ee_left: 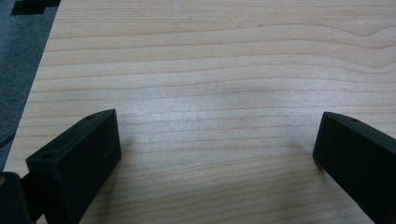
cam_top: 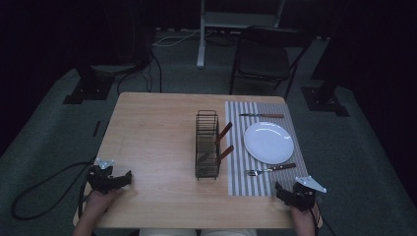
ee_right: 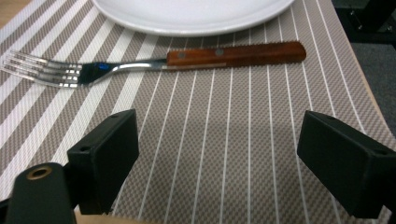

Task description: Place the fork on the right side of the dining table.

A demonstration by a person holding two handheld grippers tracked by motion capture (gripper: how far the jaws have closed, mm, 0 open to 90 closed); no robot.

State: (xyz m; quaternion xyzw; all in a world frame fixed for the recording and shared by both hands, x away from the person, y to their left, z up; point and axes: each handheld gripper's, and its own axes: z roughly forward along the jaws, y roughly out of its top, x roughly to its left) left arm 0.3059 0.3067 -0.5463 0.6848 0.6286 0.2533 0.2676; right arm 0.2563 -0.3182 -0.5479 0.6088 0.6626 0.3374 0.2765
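Holding: nothing, both my grippers apart
Left gripper (ee_left: 217, 154): jaws wide over bare table (cam_top: 157, 128)
Right gripper (ee_right: 217, 163): jaws wide, empty, above mat (ee_right: 224, 140)
Fork (ee_right: 154, 63): flat on mat, between right gripper and plate (ee_right: 196, 14)

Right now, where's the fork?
In the high view the fork lies on the striped mat, right of the rack, between the plate and the right gripper.

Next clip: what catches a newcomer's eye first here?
The white plate on the striped placemat at the table's right, a wooden-handled fork on its near side and a knife on its far side. At mid-table stands a black wire caddy with two wooden handles poking out.
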